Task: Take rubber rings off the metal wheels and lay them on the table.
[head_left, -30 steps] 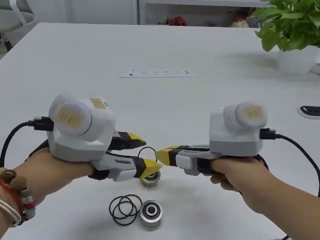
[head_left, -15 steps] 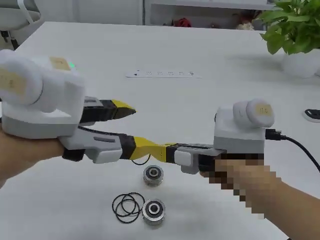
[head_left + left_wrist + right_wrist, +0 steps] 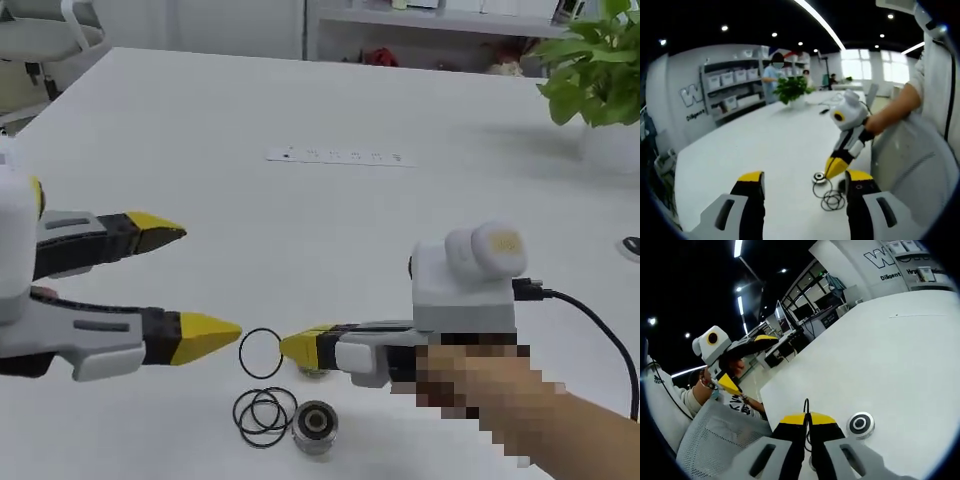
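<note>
My right gripper (image 3: 300, 346) is shut on a thin black rubber ring (image 3: 262, 353) that hangs free at its yellow tips above the white table (image 3: 330, 230). In the right gripper view the ring (image 3: 806, 409) rises as a thin line from between the shut jaws (image 3: 807, 420), with a metal wheel (image 3: 860, 423) on the table just beyond. One wheel (image 3: 316, 425) lies nearest me beside a pile of loose rings (image 3: 265, 412); another wheel (image 3: 312, 373) peeks from under the right gripper. My left gripper (image 3: 195, 285) is open and empty, off to the left. From the left gripper's camera, its jaws (image 3: 805, 182) frame a wheel (image 3: 818, 177) and rings (image 3: 832, 200).
A white power strip (image 3: 340, 157) lies mid-table. A potted plant (image 3: 600, 70) stands at the far right, with a dark object (image 3: 632, 245) at the right edge. The right gripper's black cable (image 3: 600, 330) trails right. A chair (image 3: 50, 30) sits far left.
The left gripper has drawn back to the left, away from the wheel. The right gripper stays shut with a ring now hanging free at its tip. The head camera has shifted.
</note>
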The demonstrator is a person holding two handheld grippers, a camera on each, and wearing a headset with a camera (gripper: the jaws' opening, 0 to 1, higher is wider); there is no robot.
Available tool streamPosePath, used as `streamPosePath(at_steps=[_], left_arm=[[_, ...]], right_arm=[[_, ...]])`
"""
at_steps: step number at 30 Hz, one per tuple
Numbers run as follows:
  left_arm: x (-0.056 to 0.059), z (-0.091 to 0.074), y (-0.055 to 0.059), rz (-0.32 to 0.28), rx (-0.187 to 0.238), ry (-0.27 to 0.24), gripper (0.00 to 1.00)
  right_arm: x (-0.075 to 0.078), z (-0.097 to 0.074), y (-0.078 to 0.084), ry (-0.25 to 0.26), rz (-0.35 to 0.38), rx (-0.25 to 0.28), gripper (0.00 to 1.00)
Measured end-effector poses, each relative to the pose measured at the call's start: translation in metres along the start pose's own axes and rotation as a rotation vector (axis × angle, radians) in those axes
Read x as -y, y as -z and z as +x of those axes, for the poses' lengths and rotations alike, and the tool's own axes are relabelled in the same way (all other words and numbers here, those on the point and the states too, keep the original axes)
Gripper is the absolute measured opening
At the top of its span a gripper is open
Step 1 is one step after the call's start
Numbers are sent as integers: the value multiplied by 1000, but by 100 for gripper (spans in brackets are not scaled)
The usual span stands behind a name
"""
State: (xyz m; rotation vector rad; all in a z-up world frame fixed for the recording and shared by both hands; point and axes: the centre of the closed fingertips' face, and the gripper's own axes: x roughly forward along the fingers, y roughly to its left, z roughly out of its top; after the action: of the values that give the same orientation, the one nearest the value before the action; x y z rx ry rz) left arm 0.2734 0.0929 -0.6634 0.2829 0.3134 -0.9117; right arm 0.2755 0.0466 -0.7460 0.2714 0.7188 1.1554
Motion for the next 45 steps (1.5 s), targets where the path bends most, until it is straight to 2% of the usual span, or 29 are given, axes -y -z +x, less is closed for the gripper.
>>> streamPosePath(at_steps=[5,10,18,26,31,35,38,42,45], left_arm=[[-2,-13,17,-40,-21,-31,70],[0,-20,33,-82,-42,-52,71],[6,-24,47,-133,-51,-64,72],[7,-27,53,-174,-50,-78,70],[5,-29,55,-180,-54,-89,70],[5,-29,56,-183,-54,-91,70],[5,-30,54,-183,-50,-92,70],[6,-30,55,-183,-49,-93,70],[7,-30,56,-184,-52,-94,70]], right_arm=[[-3,4,12,-11,-3,-42,0],[-7,9,30,-25,-8,-108,0],[-11,13,51,-42,-31,-191,0],[-8,13,57,-25,-47,-214,0],[-2,13,52,9,-78,-192,0],[0,13,51,16,-80,-189,0],[2,13,52,25,-96,-193,6],[2,12,51,29,-112,-193,7],[6,11,47,43,-104,-182,11]])
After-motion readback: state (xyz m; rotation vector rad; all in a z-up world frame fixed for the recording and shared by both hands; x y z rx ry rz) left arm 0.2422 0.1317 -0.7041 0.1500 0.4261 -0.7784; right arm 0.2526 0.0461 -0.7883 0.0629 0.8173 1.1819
